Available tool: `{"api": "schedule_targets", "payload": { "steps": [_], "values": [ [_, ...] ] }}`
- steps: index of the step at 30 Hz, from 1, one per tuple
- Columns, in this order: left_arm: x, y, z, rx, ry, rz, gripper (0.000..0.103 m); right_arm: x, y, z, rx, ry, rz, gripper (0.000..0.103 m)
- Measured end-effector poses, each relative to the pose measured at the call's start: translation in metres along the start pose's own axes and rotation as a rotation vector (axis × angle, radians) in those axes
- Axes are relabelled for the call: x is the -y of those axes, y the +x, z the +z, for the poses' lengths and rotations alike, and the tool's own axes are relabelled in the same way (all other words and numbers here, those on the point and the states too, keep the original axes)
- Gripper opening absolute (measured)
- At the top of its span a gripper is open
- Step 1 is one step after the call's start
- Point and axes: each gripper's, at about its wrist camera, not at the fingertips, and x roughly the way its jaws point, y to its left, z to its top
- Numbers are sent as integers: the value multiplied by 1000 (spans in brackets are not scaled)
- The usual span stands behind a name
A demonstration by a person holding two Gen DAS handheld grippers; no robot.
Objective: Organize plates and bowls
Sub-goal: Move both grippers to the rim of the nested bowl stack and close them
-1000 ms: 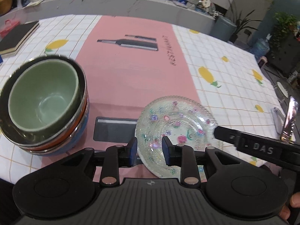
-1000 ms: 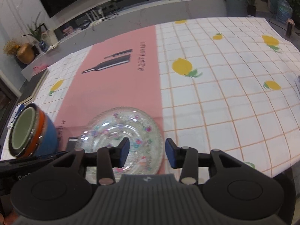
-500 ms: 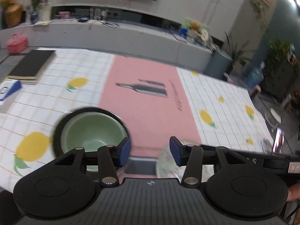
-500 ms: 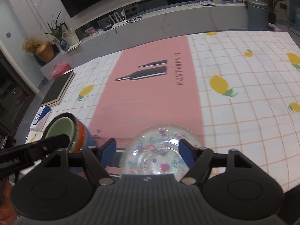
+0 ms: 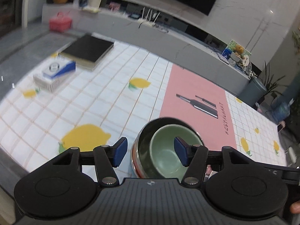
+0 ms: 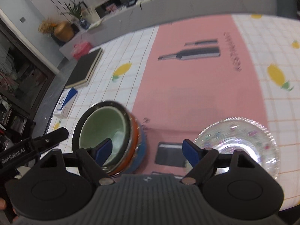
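A stack of bowls [image 5: 165,150] with a green bowl on top sits on the tablecloth; it also shows in the right wrist view [image 6: 106,135]. My left gripper [image 5: 151,152] is open and empty, raised over the stack's left rim. A clear glass plate with flower marks [image 6: 241,142] lies on the pink mat, right of the stack. My right gripper [image 6: 148,151] is open and empty, above the gap between stack and plate. The plate is hidden in the left wrist view.
A black book [image 5: 87,50] and a blue-white box [image 5: 53,74] lie at the table's far left. A red box [image 5: 60,22] and a low grey ledge [image 5: 168,37] stand behind the table. The lemon-print tablecloth [image 5: 84,112] spreads left of the bowls.
Both grippers have opened wider and lifted back. The left one swung left from the glass plate to over the bowl stack. The right one shifted left, so the plate now lies to its right.
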Motion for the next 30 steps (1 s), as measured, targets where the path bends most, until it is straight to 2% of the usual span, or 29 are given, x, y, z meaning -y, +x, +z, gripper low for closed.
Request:
{"api": "schedule_targets", "payload": {
  "steps": [6, 13, 15, 18, 21, 25, 27, 30],
  "values": [
    [-23, 25, -4, -93, -132, -41, 68, -6, 28, 3, -62, 41, -29, 76],
    [-34, 47, -10, -150, -200, -61, 68, -1, 49, 4, -123, 111, -10, 75],
    [-35, 52, -11, -161, -209, -62, 68, -1, 55, 3, -137, 124, -2, 74],
    [-34, 58, -11, -174, -209, -57, 68, 0, 62, 2, -152, 140, 8, 66],
    [-33, 61, -11, -180, -206, -49, 64, 2, 67, 2, -158, 160, 29, 60],
    [-33, 63, -11, -186, -200, -44, 51, 2, 68, 3, -152, 160, 56, 51],
    [-32, 63, -11, -188, -199, -41, 51, 2, 69, 3, -153, 162, 71, 45],
    [-31, 63, -10, -189, -188, -35, 50, 1, 70, 2, -150, 155, 66, 44]
  ]
}}
